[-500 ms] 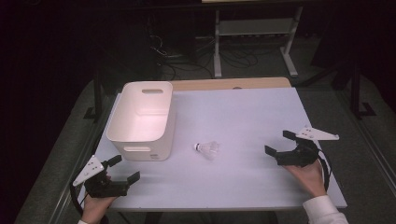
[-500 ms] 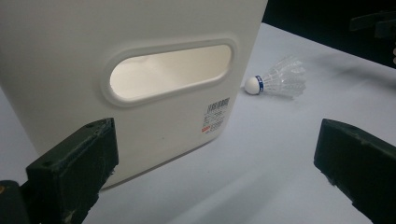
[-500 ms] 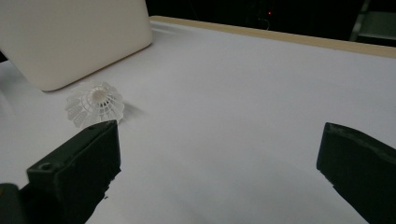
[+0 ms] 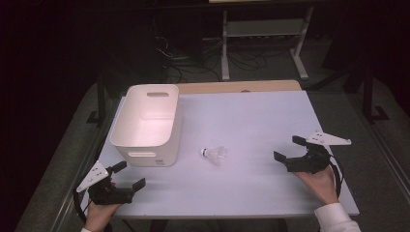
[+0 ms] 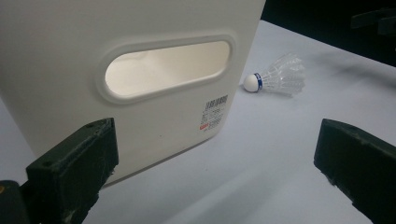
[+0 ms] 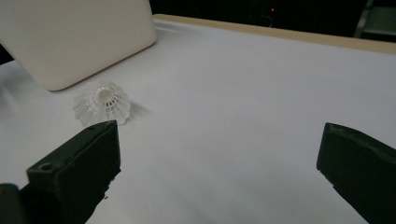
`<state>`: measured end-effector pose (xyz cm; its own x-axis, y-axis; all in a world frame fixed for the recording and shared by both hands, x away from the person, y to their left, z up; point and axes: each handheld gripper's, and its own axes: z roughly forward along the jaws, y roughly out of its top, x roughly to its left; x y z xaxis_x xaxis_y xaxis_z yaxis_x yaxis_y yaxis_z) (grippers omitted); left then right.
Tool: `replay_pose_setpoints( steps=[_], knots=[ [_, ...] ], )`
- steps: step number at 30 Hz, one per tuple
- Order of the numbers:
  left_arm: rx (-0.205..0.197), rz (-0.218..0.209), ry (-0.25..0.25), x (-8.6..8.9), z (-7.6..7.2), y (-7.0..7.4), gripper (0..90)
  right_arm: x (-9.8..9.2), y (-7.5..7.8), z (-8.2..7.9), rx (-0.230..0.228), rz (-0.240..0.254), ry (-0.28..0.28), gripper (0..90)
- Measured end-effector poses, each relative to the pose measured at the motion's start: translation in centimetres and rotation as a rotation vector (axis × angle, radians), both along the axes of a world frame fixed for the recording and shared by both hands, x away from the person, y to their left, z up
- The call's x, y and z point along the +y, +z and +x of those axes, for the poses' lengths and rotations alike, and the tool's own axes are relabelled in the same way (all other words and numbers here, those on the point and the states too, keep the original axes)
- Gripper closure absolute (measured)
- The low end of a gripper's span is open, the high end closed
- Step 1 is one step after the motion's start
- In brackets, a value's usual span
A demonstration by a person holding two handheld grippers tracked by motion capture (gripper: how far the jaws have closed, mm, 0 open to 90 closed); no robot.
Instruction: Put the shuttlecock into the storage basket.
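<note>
In the high view a white plastic shuttlecock (image 4: 215,155) lies on its side a little below the middle of the frame, on the pale table (image 4: 251,121), just right of a white handled bin (image 4: 147,123) that stands at centre left. The bin's inside looks bare, so the work of getting the shuttlecock into it appears to be at its very start: nothing is lifted and nothing touched yet

The left gripper (image 4: 129,177) sits at the lower left of the frame, near the bin's front wall, with its jaws spread wide and nothing between them; its own view looks past the bin's handle slot toward the shuttlecock (image 5: 275,78) in the upper right of that picture. The right gripper (image 4: 288,149) rests at the right of the frame, well apart from the shuttlecock, jaws equally wide and bare; in its view the shuttlecock (image 6: 102,102) shows at the left, skirt toward the camera

What seems left is everything: reaching, closing on the shuttlecock, carrying it over the rim and letting go
</note>
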<state>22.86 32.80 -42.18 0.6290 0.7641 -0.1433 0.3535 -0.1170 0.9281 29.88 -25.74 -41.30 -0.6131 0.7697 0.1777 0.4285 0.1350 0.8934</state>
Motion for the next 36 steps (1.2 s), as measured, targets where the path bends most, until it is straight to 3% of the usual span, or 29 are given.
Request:
replay_pose_setpoints(
  steps=[3, 20, 35, 36],
  knots=[
    [0.003, -0.001, -0.003, 0.0, 0.0, 0.0, 0.0, 0.0, 0.1, 0.1, 0.022, 0.022, 0.001, 0.0],
    [0.009, -0.001, -0.006, 0.0, -0.1, 0.0, 0.0, 1.2, 1.4, 0.8, 0.028, -0.045, 0.025, 0.0],
    [0.009, 0.003, -0.007, 0.0, -0.1, 0.1, 0.0, 2.5, 3.1, 1.8, 0.056, -0.097, 0.106, 0.0],
    [0.009, -0.011, -0.003, -0.1, -0.1, 0.1, 0.0, 2.5, 3.1, 1.8, 0.056, -0.097, 0.106, 0.0]
  ],
)
